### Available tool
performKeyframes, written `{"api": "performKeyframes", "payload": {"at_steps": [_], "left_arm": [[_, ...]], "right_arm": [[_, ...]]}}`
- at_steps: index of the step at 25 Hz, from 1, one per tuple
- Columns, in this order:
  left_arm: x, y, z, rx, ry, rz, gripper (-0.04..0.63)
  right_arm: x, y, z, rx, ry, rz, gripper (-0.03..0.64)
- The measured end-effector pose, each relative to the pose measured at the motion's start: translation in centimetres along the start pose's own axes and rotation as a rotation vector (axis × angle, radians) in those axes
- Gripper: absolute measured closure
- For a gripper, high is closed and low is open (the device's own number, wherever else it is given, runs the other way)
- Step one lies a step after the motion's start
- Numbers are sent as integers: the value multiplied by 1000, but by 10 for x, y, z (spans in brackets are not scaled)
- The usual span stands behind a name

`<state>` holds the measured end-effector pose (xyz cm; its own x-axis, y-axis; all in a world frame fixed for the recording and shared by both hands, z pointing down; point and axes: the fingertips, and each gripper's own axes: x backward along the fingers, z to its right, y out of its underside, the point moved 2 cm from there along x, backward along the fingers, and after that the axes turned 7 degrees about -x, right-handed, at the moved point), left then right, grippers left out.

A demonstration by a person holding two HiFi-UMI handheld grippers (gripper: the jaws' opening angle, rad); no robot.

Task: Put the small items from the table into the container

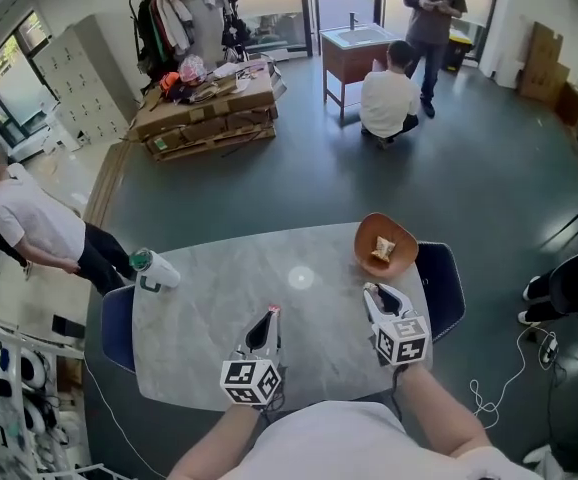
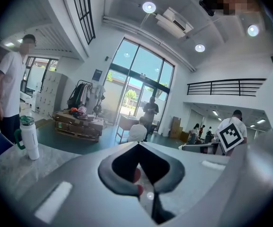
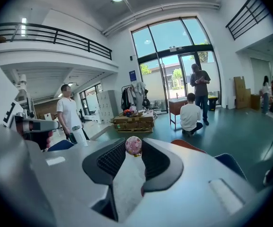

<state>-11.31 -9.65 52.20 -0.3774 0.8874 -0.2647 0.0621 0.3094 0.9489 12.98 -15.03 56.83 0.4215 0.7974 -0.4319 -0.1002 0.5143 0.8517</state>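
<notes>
- Right gripper (image 1: 373, 290): jaws partly closed, clamped on a small pink patterned ball (image 3: 133, 145). The ball sits right at the jaw tips, one pad on each side.
- Right gripper position: over the grey marble table (image 1: 209, 298), on the near side of the orange bowl (image 1: 361, 238) and close to it. In the right gripper view, the bowl's rim shows just behind the right-hand jaw.
- Bowl contents: one small pale packet (image 1: 383, 251) lies inside. The bowl sits near the table's far right corner.
- Left gripper (image 1: 272, 314): jaws drawn together to a narrow slit, tips meeting. Red specks show in the slit; I cannot tell whether they are a held item or part of the jaws.
- Left gripper position: low over the middle of the table's near half, well apart from the bowl.
- White bottle with green lid (image 1: 155, 270): stands upright near the table's left edge, far from both grippers.
- A blue chair (image 1: 451, 286) stands at the right side of the table.
</notes>
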Motion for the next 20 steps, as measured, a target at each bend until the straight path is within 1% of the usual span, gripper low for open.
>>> {"api": "performKeyframes", "payload": {"at_steps": [4, 13, 16, 20], "left_arm": [[4, 8, -2, -1, -27, -25, 592], [28, 27, -19, 6, -126, -94, 591], [39, 34, -22, 13, -167, -112, 591], [48, 46, -26, 19, -216, -143, 591]], "right_arm": [[-27, 21, 46, -29, 55, -62, 483], [-100, 94, 136, -8, 145, -256, 483], [-121, 110, 165, -6, 182, -309, 483], [-148, 121, 199, 6, 221, -364, 483]]}}
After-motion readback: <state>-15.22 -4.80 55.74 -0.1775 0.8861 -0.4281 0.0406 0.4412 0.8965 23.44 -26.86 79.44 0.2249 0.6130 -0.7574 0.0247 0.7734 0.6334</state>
